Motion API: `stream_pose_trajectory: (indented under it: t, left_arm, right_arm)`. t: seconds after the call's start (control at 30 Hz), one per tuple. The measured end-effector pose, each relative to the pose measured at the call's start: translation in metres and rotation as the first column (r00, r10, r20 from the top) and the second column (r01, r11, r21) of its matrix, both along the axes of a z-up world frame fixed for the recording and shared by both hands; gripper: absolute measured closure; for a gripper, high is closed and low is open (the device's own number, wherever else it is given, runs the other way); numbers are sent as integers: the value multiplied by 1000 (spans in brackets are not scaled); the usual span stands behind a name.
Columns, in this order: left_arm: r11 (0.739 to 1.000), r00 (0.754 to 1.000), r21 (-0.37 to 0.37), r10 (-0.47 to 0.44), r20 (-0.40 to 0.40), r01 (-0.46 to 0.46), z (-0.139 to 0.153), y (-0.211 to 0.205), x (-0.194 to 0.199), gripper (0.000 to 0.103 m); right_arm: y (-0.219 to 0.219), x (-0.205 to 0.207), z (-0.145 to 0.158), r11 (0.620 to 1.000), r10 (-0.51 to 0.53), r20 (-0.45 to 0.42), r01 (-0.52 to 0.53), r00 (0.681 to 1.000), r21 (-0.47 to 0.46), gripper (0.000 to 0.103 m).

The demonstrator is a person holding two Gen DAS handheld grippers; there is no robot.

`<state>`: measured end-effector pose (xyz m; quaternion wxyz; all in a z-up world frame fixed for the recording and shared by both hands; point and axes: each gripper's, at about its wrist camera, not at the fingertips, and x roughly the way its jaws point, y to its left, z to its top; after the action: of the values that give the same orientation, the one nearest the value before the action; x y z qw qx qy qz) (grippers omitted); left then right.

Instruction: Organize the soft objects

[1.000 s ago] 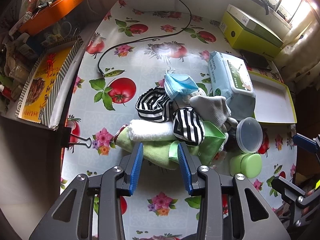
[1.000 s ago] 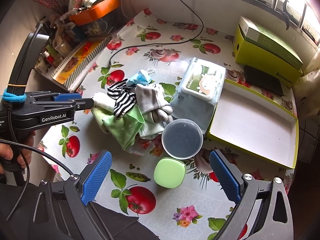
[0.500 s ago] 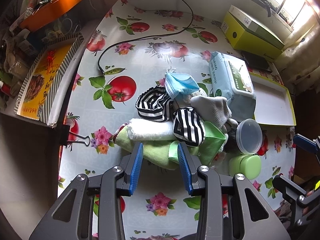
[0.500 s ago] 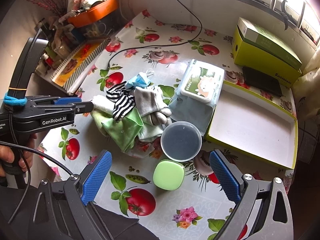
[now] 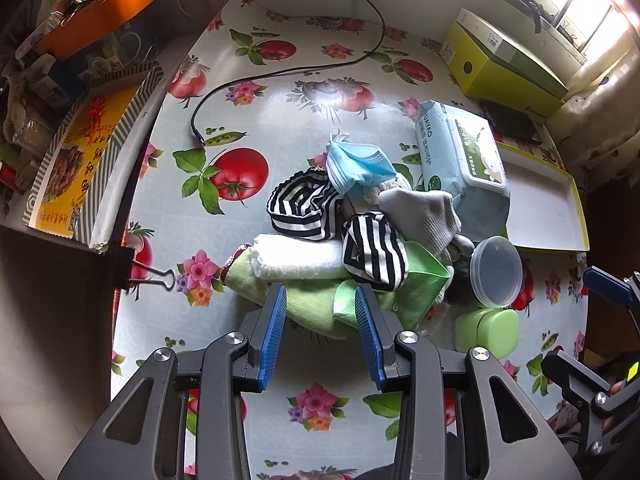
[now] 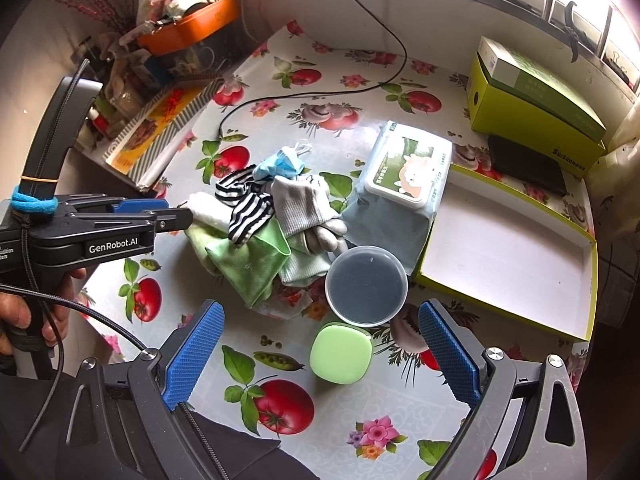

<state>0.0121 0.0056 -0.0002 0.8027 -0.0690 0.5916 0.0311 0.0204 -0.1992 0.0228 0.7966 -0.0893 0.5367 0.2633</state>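
The surface (image 5: pixel 304 128), under a cloth printed with tomatoes and flowers, fills both views. At its right edge lies a shallow yellow-rimmed tray (image 6: pixel 508 248), white inside, with a green box (image 6: pixel 536 92) behind it near the window. A wipes pack (image 6: pixel 404 188) leans against the tray's near-left side.

The soft objects sit heaped in the middle of the surface, left of the wipes pack: a green cloth (image 5: pixel 360 304) at the bottom, a rolled white towel (image 5: pixel 296 256) on it, striped socks (image 5: pixel 376 256) and a grey sock (image 5: pixel 424 208) above, and a blue face mask (image 5: pixel 356 164) at the far end. A round clear lid (image 6: pixel 366 284) rests just right of the heap, touching a small green case (image 6: pixel 340 354) in front of it.

The left gripper (image 5: pixel 320 320) hangs over the near edge of the green cloth, fingers parted and holding nothing; whether the tips touch the cloth cannot be told. The right gripper (image 6: pixel 320 356) stands wide open above the green case, empty. A black cable (image 5: pixel 280 72) trails across the far surface.
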Motion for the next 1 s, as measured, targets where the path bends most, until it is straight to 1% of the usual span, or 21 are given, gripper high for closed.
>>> stream_pose_trajectory:
  t: [0.33, 0.6, 0.7, 1.0]
  left_arm:
    - [1000, 1000, -31, 8, 0, -8, -1, 3, 2, 66]
    - [1000, 1000, -8, 7, -8, -7, -4, 2, 3, 66]
    - [1000, 1000, 2, 9, -10, -9, -5, 3, 4, 66]
    - [1000, 1000, -9, 22, 3, -22, -6, 6, 5, 66]
  right_arm:
    - [-1, 4, -1, 1000, -11, -4, 11, 1000, 3, 4]
    - [2, 6, -3, 1000, -3, -21, 4, 1000, 10, 13]
    - [5, 7, -2, 1000, 3, -24, -2, 1000, 12, 14]
    - [9, 13, -3, 1000, 9, -27, -9, 1000, 7, 14]
